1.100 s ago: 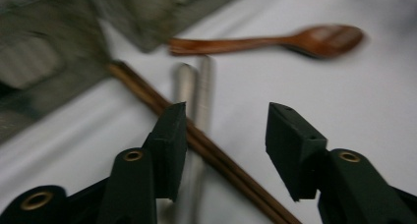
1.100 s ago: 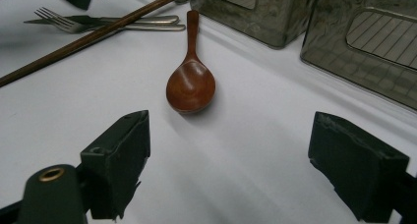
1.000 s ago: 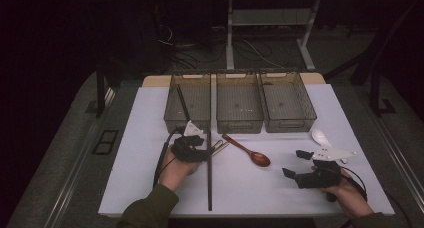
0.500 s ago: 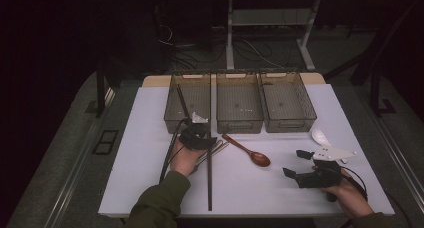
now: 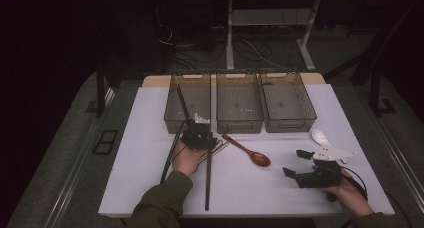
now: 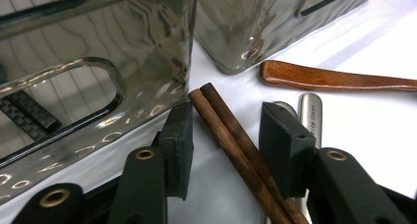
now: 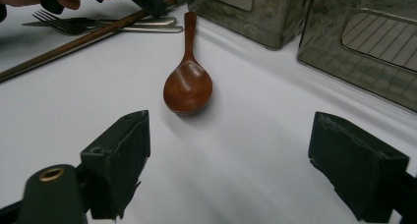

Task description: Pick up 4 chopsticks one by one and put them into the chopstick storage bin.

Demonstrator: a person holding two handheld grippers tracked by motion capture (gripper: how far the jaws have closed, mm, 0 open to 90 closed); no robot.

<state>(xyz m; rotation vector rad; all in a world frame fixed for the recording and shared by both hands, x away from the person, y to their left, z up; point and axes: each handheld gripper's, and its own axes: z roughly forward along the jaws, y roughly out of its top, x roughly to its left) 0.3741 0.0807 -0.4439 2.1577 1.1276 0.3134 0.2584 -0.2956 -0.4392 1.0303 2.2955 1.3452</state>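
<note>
A pair of dark wooden chopsticks (image 5: 208,180) lies lengthwise on the white table (image 5: 150,153). My left gripper (image 5: 204,139) sits low over their far ends, just in front of the left bin. In the left gripper view the chopsticks (image 6: 231,140) run between the two pads (image 6: 177,145). The jaws have just been closing, with a gap still showing on the left side. A brown wooden spoon (image 5: 248,151) lies right of them. My right gripper (image 5: 295,163) rests open near the front right, its jaws (image 7: 235,123) facing the spoon (image 7: 188,86) with nothing between them.
Three clear bins (image 5: 239,103) stand in a row at the back; the left bin (image 5: 188,103) holds a black stick. Metal cutlery (image 5: 218,148) lies beside the chopsticks. A white spoon (image 5: 320,136) lies at the right. The bin wall (image 6: 98,62) is close ahead of my left jaws.
My left hand has moved forward toward the bins and sunk onto the chopsticks' far ends, and its jaws have narrowed. The right hand has stayed put.
</note>
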